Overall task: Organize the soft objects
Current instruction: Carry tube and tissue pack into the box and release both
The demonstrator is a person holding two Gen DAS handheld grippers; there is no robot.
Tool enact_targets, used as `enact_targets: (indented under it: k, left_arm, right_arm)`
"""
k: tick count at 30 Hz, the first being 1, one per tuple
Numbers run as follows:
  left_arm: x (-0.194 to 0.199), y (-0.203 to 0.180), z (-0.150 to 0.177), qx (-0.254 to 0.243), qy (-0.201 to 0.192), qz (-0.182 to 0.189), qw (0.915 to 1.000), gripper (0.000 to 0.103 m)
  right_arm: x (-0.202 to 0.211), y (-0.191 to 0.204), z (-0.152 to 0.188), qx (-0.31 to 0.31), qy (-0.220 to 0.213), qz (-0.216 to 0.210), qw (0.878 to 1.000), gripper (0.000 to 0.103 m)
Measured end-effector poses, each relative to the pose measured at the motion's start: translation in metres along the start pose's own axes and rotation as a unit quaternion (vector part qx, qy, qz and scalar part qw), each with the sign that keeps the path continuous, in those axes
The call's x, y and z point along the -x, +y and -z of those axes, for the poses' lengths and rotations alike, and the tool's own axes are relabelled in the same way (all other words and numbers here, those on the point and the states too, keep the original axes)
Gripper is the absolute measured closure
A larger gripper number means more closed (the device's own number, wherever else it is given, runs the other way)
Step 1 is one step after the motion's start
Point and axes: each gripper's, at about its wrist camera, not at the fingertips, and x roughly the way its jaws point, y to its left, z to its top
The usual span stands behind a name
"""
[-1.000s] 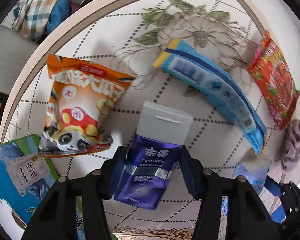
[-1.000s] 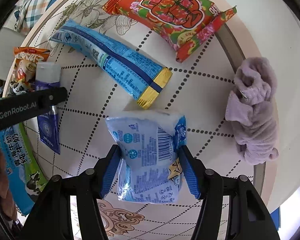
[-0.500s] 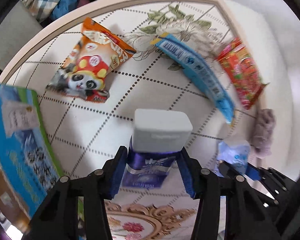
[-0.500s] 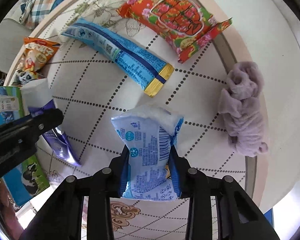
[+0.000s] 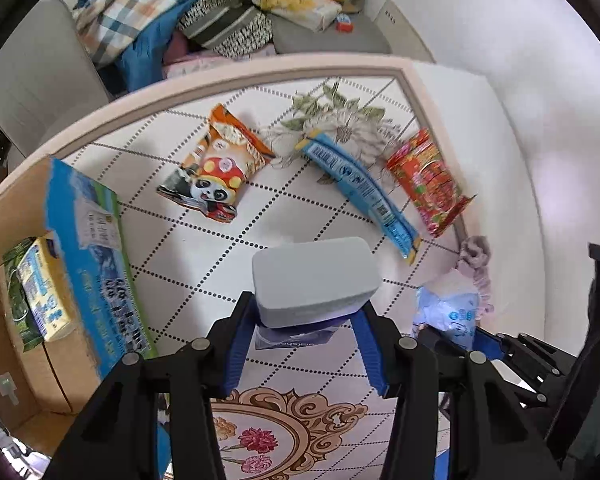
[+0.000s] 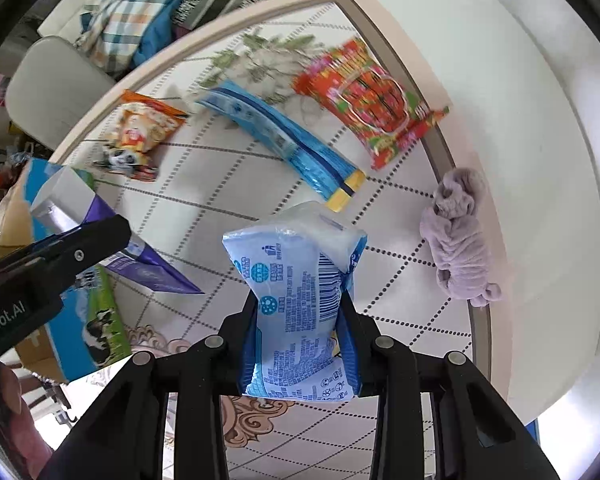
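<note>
- The left gripper [image 5: 304, 328] is clamped on a purple pouch [image 5: 296, 336] with a wide grey cap [image 5: 314, 280]; its blue pads press both sides of the pouch, which is held clear above the table [image 5: 172, 240].
- In the right wrist view the same purple pouch [image 6: 140, 260] appears at 9 o'clock, tilted, gripped by the black arm of the left gripper.
- The right gripper [image 6: 300, 328] is closed tight on a light blue tissue pack [image 6: 300, 292], squeezing its middle so the top bulges; the pack is lifted off the table.
- On the table, at 12 o'clock of the left view, lie a panda snack bag [image 5: 216, 172], a long blue packet [image 5: 360, 188] and a red floral bag [image 5: 428, 184], side by side but apart.
- A lilac cloth [image 6: 460, 236] sits at 3 o'clock in the right view, on the table's rim.
- An open cardboard box [image 5: 84, 264] stands at 9 o'clock of the left view, with a yellow pack [image 5: 44, 292] inside.
</note>
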Motion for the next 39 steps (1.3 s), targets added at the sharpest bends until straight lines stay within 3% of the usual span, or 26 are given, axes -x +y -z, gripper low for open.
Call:
enact_targets:
  k: [9, 15, 20, 26, 30, 39]
  left_arm:
    - [0.098, 0.04, 0.033, 0.03, -0.078, 0.014, 0.9964, 0.058]
    - [0.168, 0.107, 0.067, 0.061, -0.118, -0.009, 0.9911, 0.058]
    - [0.189, 0.178, 0.092, 0.101, -0.117, -0.032, 0.9876, 0.058]
    - [0.171, 0.257, 0.106, 0.126, -0.072, -0.061, 0.9876, 0.058]
    - [0.138, 0.302, 0.098, 0.136, -0.03, -0.068, 0.9879, 0.058]
    - [0.062, 0.365, 0.061, 0.147, 0.044, -0.069, 0.9857, 0.057]
  right_arm:
    - [0.069, 0.054, 0.02, 0.063, -0.049, -0.033, 0.996, 0.066]
    - [0.105, 0.131, 0.033, 0.126, -0.079, -0.061, 0.987, 0.066]
    - [0.104, 0.202, 0.045, 0.161, -0.079, -0.077, 0.981, 0.066]
    - [0.064, 0.285, 0.047, 0.181, -0.053, -0.073, 0.979, 0.066]
    - [0.027, 0.321, 0.036, 0.188, -0.043, -0.041, 0.98, 0.066]
    - [-0.042, 0.356, -0.002, 0.2, -0.03, 0.03, 0.979, 0.066]
